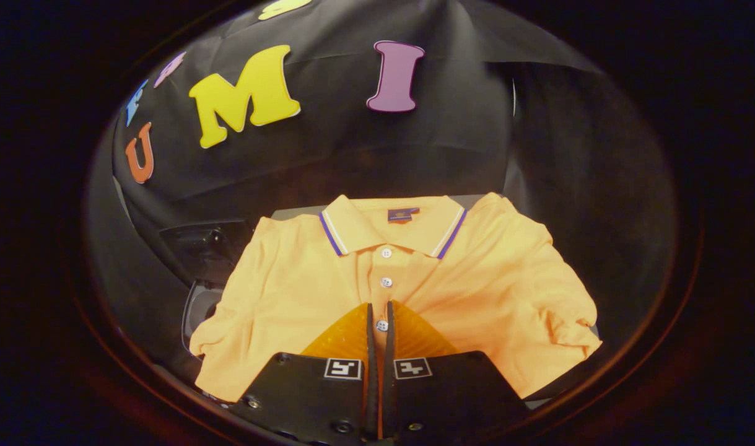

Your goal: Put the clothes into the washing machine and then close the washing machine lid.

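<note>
1. A black cloth wall (352, 155) stands at the back, creased and folded, and curves round on both sides.
2. A grey tabletop (293, 213) shows as a thin strip just beyond the collar of the shirt (488, 279) lying on it.

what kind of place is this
Likely a staged laundry booth: black cloth wall, an orange polo shirt laid flat, a dark machine beside it. The gripper looks shut over the shirt.
</note>
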A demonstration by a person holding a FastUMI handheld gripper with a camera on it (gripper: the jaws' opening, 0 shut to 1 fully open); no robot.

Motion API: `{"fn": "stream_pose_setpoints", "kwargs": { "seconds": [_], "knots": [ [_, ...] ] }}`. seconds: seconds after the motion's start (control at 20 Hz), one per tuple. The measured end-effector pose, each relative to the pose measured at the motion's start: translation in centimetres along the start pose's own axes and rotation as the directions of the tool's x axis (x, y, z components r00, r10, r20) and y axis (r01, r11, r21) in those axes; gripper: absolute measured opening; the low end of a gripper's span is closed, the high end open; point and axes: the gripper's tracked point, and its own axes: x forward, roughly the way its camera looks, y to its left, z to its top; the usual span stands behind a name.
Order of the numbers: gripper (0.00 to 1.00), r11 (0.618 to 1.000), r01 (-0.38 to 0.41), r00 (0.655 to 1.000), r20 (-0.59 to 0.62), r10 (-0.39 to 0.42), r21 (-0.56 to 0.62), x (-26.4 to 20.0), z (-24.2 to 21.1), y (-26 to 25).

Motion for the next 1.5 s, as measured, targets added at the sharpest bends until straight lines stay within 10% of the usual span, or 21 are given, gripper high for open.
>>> {"fn": "stream_pose_setpoints", "kwargs": {
  "seconds": [0.65, 1.5],
  "knots": [
    [0.06, 0.989, -0.115, 0.987, 0.098, 0.124, -0.087, -6.0, 6.5, 7.9],
    [0.06, 0.906, -0.326, 0.939, 0.019, 0.344, -0.268, -5.9, 4.1, 28.7]
  ]
}}
